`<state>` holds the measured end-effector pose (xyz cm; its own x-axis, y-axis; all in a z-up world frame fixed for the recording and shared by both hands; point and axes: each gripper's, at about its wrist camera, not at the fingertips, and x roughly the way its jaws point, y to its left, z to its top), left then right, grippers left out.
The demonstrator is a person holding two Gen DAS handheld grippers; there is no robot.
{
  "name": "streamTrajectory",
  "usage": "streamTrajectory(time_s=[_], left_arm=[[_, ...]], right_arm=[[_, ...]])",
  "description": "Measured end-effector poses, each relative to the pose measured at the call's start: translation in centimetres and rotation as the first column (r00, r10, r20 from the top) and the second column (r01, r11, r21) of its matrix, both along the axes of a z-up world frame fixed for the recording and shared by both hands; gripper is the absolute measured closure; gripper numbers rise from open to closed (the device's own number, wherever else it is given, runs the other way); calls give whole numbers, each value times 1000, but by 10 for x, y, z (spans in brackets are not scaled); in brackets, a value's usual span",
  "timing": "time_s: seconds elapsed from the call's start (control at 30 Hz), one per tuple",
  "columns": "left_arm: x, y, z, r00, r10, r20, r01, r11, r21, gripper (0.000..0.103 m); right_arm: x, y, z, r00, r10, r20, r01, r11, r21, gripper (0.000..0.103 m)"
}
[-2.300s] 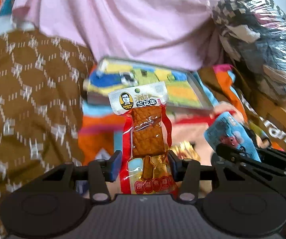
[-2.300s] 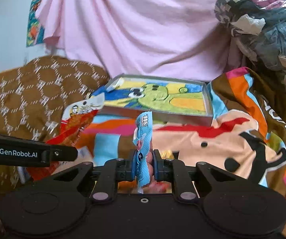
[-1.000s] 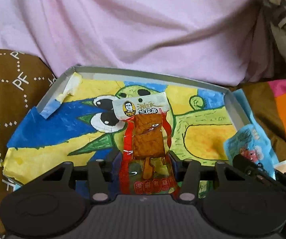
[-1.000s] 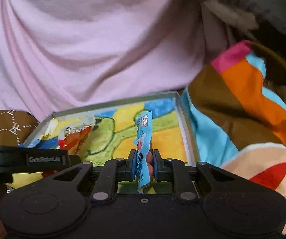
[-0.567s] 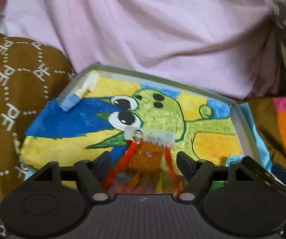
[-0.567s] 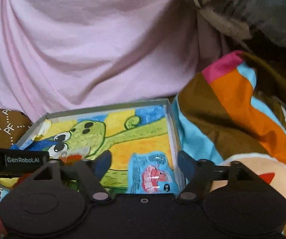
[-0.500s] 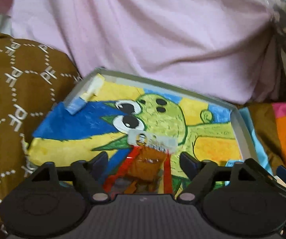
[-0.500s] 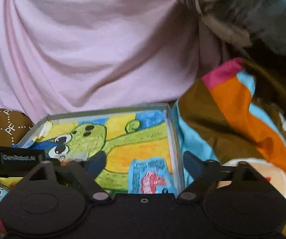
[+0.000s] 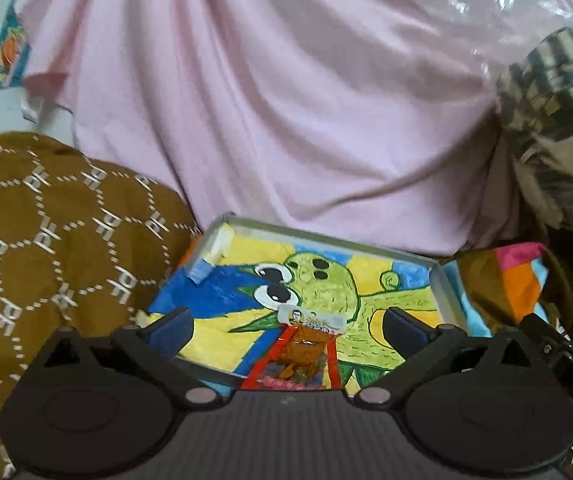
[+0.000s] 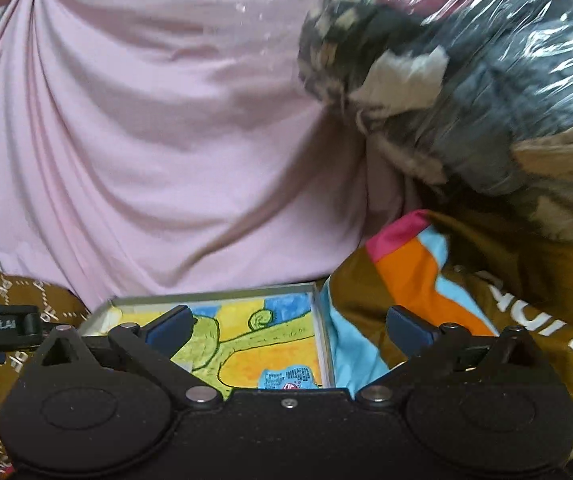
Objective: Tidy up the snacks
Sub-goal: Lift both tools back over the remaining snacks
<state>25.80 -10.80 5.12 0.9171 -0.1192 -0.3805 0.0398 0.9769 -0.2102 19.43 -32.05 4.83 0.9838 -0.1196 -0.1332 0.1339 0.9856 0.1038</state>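
Left wrist: tool [image 9: 288,326] has spread, red snack pack [image 9: 300,354] dropped into tray [image 9: 318,237]

1. I see the tray [image 9: 318,236] ahead on the bedding, in front of the draped sheet [image 9: 286,120].
2. A patterned cushion [image 9: 58,232] sits left of the tray; a striped blanket [image 10: 418,280] lies to its right.
3. A plastic-wrapped bundle [image 10: 486,92] rests behind and above that blanket.
4. One snack pack [image 9: 306,344] lies in the tray near its front edge, between my left gripper [image 9: 286,326] fingers.
5. A second pack [image 10: 288,378] lies in the tray's right front corner, just beside the wall, below my right gripper [image 10: 286,326].
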Motion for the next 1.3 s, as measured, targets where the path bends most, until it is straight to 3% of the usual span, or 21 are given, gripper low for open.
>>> streamTrajectory(time_s=[0.23, 0.57, 0.77, 1.0, 1.3], left_arm=[[-61, 15, 13, 998, 26, 62, -29, 998, 48, 0], [-134, 53, 11, 998, 46, 44, -48, 998, 30, 0], [-169, 67, 1, 999, 37, 16, -38, 997, 73, 0], [-205, 73, -16, 1000, 3, -19, 0, 990, 139, 0], [-231, 74, -43, 988, -61, -145, 89, 977, 196, 0]], right_arm=[[-57, 11, 8, 1000, 26, -9, -25, 997, 73, 1], [-142, 36, 9, 996, 87, -28, -85, 993, 80, 1], [-182, 48, 6, 983, 147, -106, -135, 985, 110, 1], [-223, 63, 0, 969, 166, -181, -159, 986, 52, 1], [-237, 85, -13, 931, 155, -329, -192, 978, -81, 1]])
